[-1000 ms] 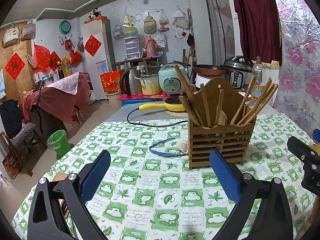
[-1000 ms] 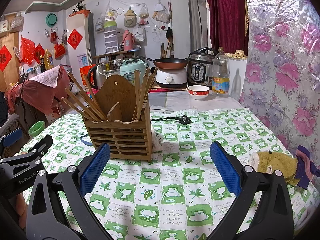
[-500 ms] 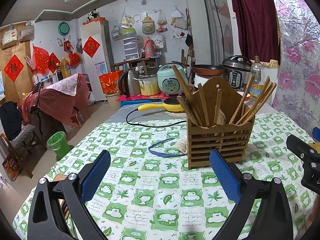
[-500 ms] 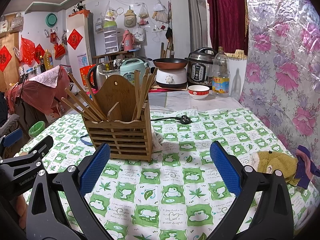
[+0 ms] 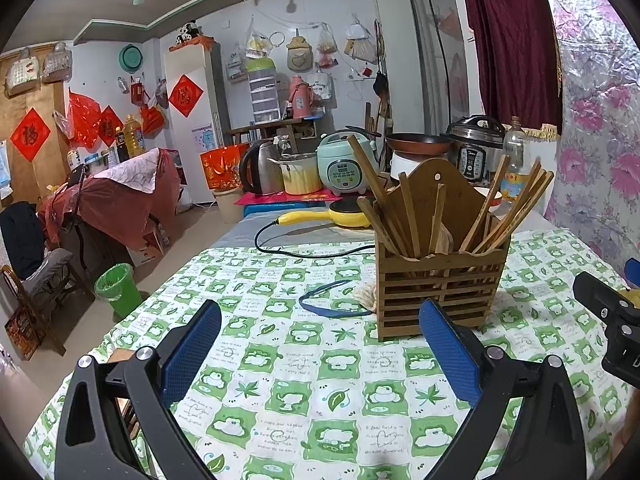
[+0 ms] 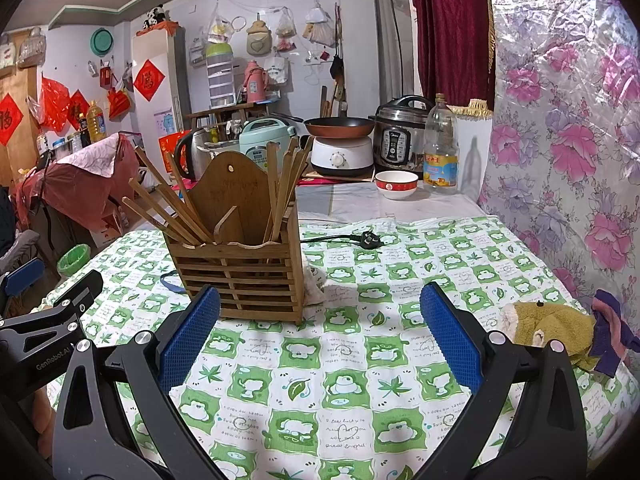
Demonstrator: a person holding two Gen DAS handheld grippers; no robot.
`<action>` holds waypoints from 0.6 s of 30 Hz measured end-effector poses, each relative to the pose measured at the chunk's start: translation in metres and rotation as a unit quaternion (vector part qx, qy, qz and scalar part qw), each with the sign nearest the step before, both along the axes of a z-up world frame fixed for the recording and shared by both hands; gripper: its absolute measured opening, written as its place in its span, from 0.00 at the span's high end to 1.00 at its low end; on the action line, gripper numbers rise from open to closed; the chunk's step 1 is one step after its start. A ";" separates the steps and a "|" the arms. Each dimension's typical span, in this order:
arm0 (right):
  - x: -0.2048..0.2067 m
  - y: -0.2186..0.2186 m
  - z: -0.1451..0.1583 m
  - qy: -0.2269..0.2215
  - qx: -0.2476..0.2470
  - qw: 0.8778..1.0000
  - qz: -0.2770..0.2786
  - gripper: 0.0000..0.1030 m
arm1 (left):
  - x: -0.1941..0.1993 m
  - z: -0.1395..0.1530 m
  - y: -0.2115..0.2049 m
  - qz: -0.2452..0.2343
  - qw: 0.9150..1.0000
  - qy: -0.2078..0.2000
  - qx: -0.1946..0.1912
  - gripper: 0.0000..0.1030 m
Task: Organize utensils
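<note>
A slatted bamboo utensil holder (image 5: 438,288) stands on the green-checked tablecloth (image 5: 304,392); it also shows in the right wrist view (image 6: 244,276). Several wooden chopsticks (image 5: 394,212) lean in its compartments, fanned to both sides (image 6: 172,208). My left gripper (image 5: 320,352) is open and empty, just short of the holder and to its left. My right gripper (image 6: 320,340) is open and empty, in front of the holder and to its right. Each gripper's body shows at the edge of the other's view.
A blue band (image 5: 332,304) lies left of the holder. A black power cord and plug (image 6: 364,240) lies behind it. A plush toy and purple cloth (image 6: 560,328) lie at the right table edge. Cookers, a kettle, a bowl (image 6: 396,184) and a bottle stand at the far end.
</note>
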State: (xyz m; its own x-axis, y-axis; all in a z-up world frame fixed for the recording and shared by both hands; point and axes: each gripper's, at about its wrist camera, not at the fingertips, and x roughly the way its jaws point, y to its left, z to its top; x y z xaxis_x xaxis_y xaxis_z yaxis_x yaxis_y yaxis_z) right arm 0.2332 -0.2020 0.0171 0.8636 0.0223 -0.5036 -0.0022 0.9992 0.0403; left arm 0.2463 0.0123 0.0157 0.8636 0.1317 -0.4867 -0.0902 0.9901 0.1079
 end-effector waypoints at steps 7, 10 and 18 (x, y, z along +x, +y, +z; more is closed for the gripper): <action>0.000 0.000 0.000 0.000 0.000 1.000 0.000 0.06 | 0.000 -0.001 0.001 0.000 1.000 0.000 0.001 0.05; 0.000 0.000 0.000 0.000 0.000 1.000 0.000 0.06 | 0.000 -0.001 0.000 -0.001 1.000 0.000 0.000 0.05; 0.000 -0.001 0.000 0.000 0.001 1.000 0.000 0.06 | 0.000 0.000 0.001 0.000 1.000 0.000 0.000 0.05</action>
State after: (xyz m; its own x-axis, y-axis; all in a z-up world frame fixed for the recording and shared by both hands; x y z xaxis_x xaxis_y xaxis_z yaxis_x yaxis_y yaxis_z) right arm 0.2334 -0.2030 0.0174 0.8639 0.0224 -0.5032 -0.0018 0.9991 0.0415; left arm 0.2463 0.0129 0.0154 0.8638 0.1315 -0.4864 -0.0895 0.9900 0.1087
